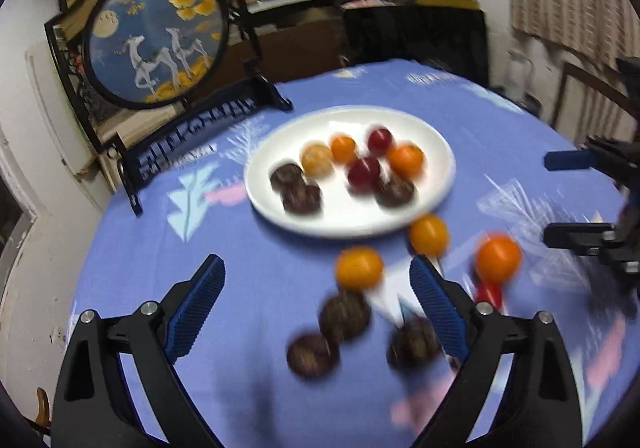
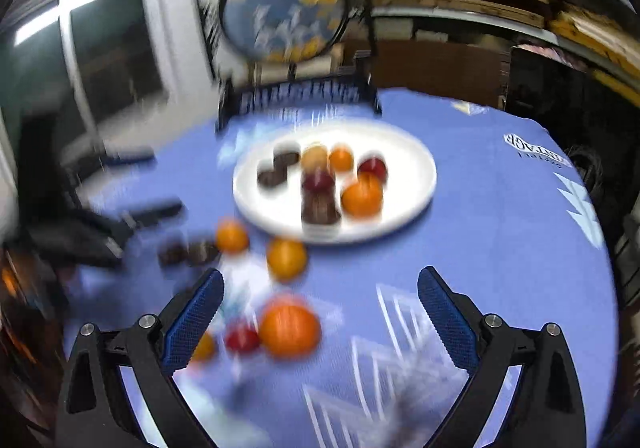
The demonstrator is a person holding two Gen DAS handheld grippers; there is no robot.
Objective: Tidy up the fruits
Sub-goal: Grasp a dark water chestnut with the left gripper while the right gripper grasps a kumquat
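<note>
Fruit lies loose on the bench short of the plate (image 1: 432, 152): we see our right fingers (image 2: 320, 312) released around an orange (image 2: 289, 331), left fingers (image 1: 316, 296) released around a brown fruit (image 1: 344, 314).

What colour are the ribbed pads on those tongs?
Blue ribbed pads on black arms, sharpest in the left wrist view.

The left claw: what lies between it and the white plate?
In the left wrist view, loose fruit on the blue cloth: an orange one and dark brown ones lie between the open left claw and the plate.
</note>
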